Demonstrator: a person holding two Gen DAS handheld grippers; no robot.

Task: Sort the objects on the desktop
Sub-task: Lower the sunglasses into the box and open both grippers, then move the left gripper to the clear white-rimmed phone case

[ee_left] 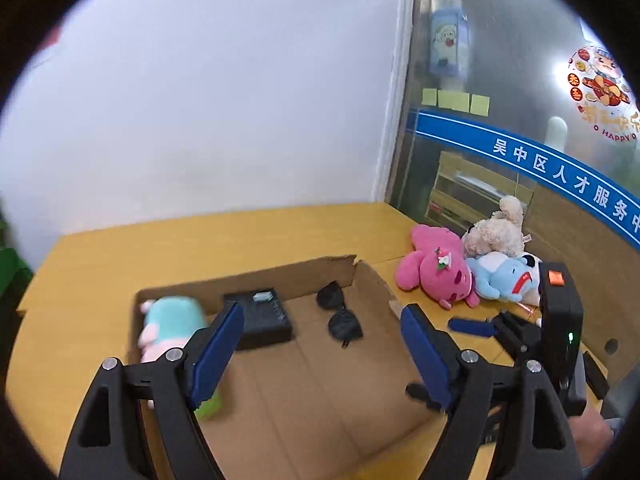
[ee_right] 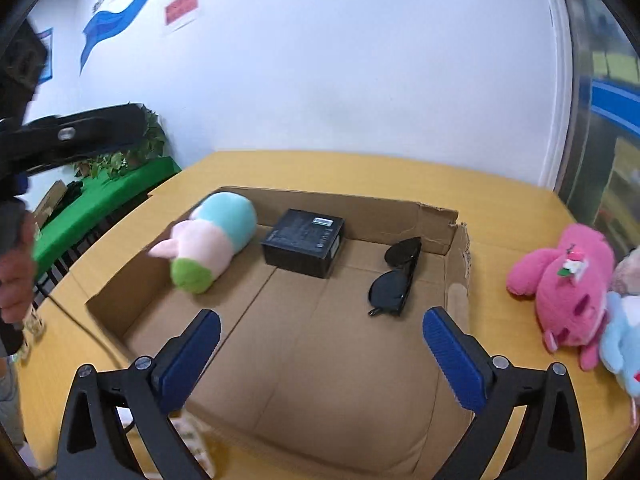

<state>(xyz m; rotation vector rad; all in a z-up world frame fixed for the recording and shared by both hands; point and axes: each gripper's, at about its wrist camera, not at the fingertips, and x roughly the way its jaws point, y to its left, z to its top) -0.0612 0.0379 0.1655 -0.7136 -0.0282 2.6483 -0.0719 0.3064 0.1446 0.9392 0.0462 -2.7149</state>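
**While both tools are hanging open over the box: plush still waiting outside**

With three things already lying in the cardboard box [ee_right: 454, 240], hovering over it: left tool [ee_left: 322, 354] spread wide and gripping nothing, right tool [ee_right: 322, 354] likewise wide apart and empty.

Lying inside, along the back wall: striped plush [ee_right: 208, 240] at the left corner, black box [ee_right: 304, 242] in the middle, sunglasses [ee_right: 394, 276] towards the right wall, all apart from one another.

Waiting outside on the bench [ee_right: 508, 216], right of the box: pink plush [ee_right: 568, 292], touching a blue plush [ee_right: 620, 344] and, in the left view, a cream plush [ee_left: 496, 232] piled behind.

Judging the pink plush likely next: light, soft, squashing under the pads, not fragile or slippery; pinching across the body or a limb, deep enough to avoid catching only fur.

Standing in the way: torn right wall of the box between toys and interior, needing a lift over; neighbouring toys probably dragging along; sunglasses fragile, calling for a drop away from them.
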